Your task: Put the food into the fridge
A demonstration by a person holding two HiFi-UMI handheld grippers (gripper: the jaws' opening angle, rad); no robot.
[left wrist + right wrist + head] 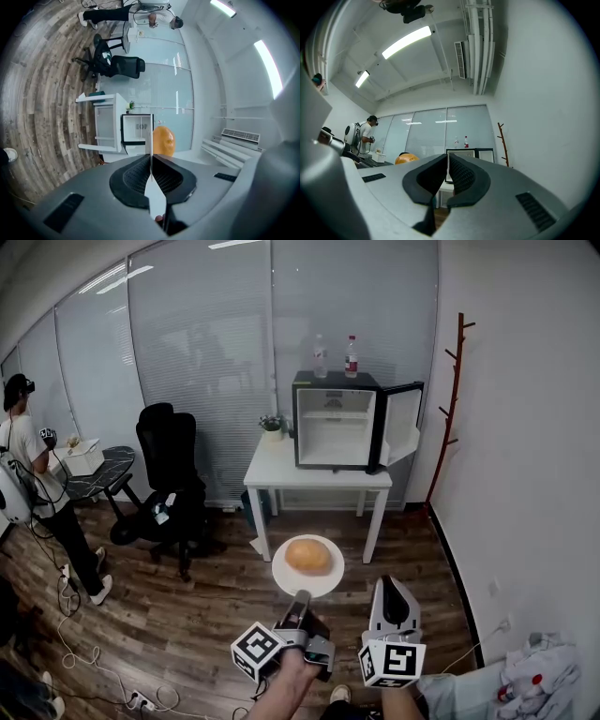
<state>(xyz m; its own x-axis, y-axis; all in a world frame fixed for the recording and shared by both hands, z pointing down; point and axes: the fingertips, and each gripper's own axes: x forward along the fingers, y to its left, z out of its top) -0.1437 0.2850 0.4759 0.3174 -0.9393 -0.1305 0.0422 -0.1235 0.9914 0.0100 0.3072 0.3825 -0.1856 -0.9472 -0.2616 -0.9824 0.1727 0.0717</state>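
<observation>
Rough-grained wood-plank floor (216,606), smooth white plate (286,578), matt orange bun (308,555)

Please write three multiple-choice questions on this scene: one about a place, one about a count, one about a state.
1. Relative to the white table, the fridge stands: A under it; B on it; C beside it.
2. How many bottles stand on the fridge? A two; B three; C five.
3. The left gripper is: A open; B shut on a bottle; C shut on the plate.

Answers: 1 B, its base rests on the tabletop. 2 A, two stand side by side. 3 C, its jaws pinch the plate's rim.
</observation>
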